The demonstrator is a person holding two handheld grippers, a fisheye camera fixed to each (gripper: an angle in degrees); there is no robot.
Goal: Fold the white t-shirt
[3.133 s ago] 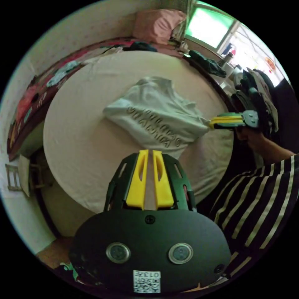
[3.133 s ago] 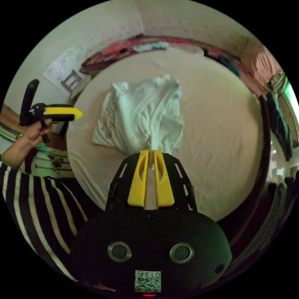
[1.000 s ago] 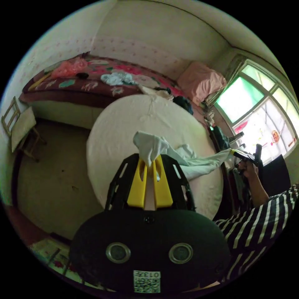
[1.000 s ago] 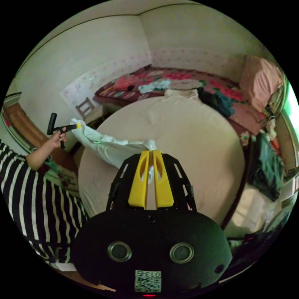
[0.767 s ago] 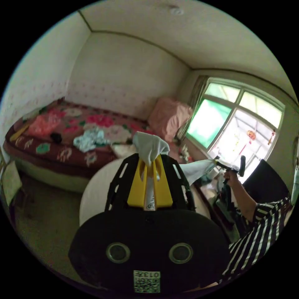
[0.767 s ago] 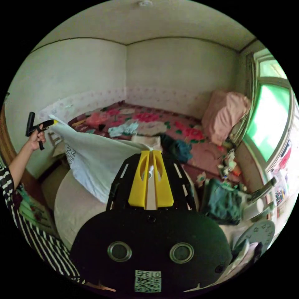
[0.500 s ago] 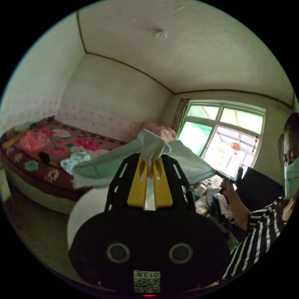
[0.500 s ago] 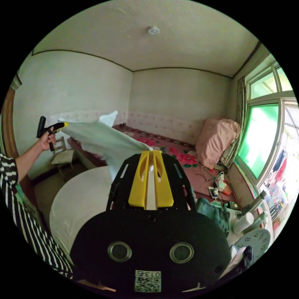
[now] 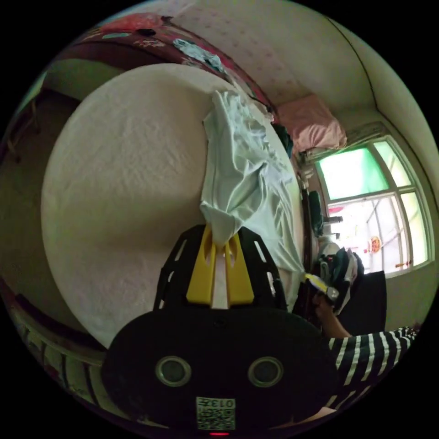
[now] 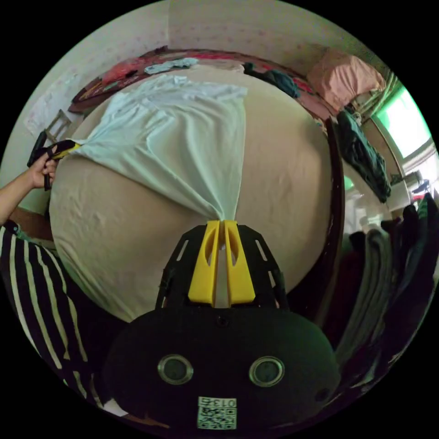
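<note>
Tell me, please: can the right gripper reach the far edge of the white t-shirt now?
Probably not at once. The right gripper is shut on the near corner of the white t-shirt, and the left gripper holds another. Nothing lies on the shirt, but it must let go first.

The left tool [image 9: 220,228] had its two yellow jaws pressed together on a bunched bit of white cloth. The right tool [image 10: 222,225] was likewise clamped, cloth pinched between its jaws at the tips. Off to the side of each tool, the person's other hand [image 10: 39,171] gripped the far tool's handle, the bare forearm reaching out from a striped sleeve [image 9: 366,356].
</note>
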